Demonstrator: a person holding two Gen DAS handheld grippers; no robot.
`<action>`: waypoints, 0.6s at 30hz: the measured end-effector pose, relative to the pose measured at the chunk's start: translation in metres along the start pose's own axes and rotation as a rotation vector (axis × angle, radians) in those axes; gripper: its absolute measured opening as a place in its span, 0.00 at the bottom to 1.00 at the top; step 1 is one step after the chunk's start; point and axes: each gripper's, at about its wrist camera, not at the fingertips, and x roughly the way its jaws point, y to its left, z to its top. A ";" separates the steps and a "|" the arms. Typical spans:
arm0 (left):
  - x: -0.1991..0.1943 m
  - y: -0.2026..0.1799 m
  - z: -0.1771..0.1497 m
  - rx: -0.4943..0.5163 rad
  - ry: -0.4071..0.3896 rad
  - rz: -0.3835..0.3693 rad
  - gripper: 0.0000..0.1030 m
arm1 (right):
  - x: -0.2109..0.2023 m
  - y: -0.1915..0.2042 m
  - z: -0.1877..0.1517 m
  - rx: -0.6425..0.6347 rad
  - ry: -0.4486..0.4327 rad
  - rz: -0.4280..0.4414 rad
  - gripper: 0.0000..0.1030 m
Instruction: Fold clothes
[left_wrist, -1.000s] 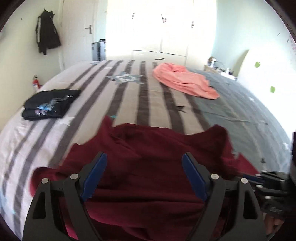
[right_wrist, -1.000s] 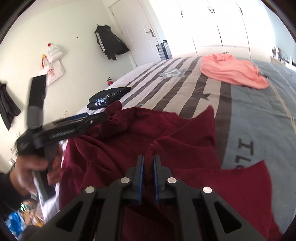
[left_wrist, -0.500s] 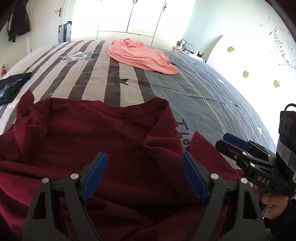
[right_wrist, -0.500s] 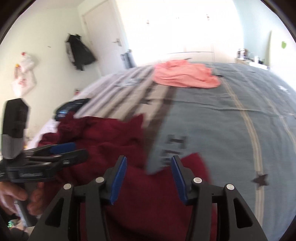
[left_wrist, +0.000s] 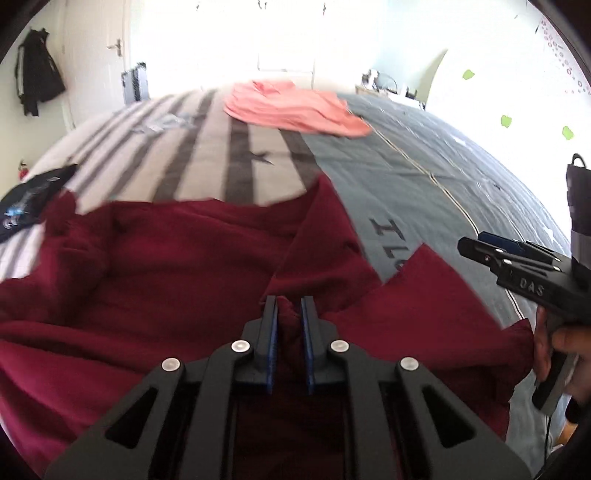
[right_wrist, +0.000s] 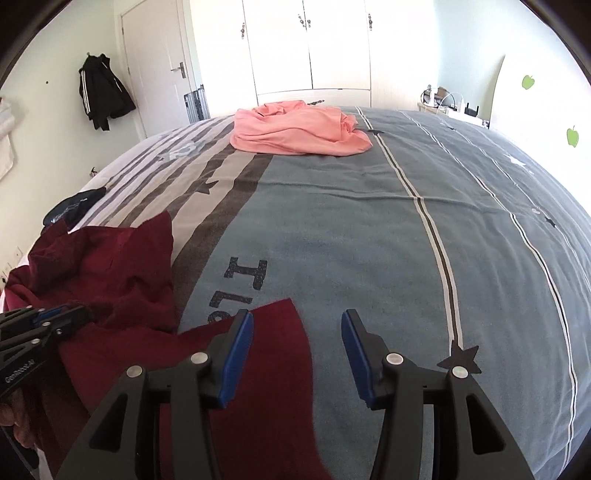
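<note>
Left gripper (left_wrist: 289, 310) closing on maroon garment (left_wrist: 177, 258); right gripper (right_wrist: 297, 325) seemingly released it.

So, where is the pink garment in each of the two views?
Left wrist view: pink garment lies far up the bed, upper centre, blurred.
Right wrist view: pink garment lies upper centre-left, beside the striped part.
Shared landmark: dark star printed on the bedspread, below it.

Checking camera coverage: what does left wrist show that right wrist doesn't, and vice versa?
Left wrist only: the left gripper closing, a fold of the maroon garment pinched between its pads, and most of that garment's crumpled body.

Right wrist only: the right gripper open above the garment's corner and the blanket, plus the wardrobe doors in sharp view.

Both: maroon garment, pink garment, black folded garment, hanging jacket, and the opposite gripper at the frame edge.
</note>
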 end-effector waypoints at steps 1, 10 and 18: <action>-0.014 0.019 0.000 -0.020 -0.023 0.009 0.08 | 0.000 0.002 0.005 -0.001 -0.003 -0.002 0.45; -0.141 0.203 -0.035 -0.157 -0.147 0.217 0.08 | 0.021 0.061 0.035 -0.028 0.029 0.090 0.46; -0.176 0.323 -0.086 -0.244 -0.080 0.399 0.08 | 0.063 0.172 0.042 -0.098 0.078 0.225 0.48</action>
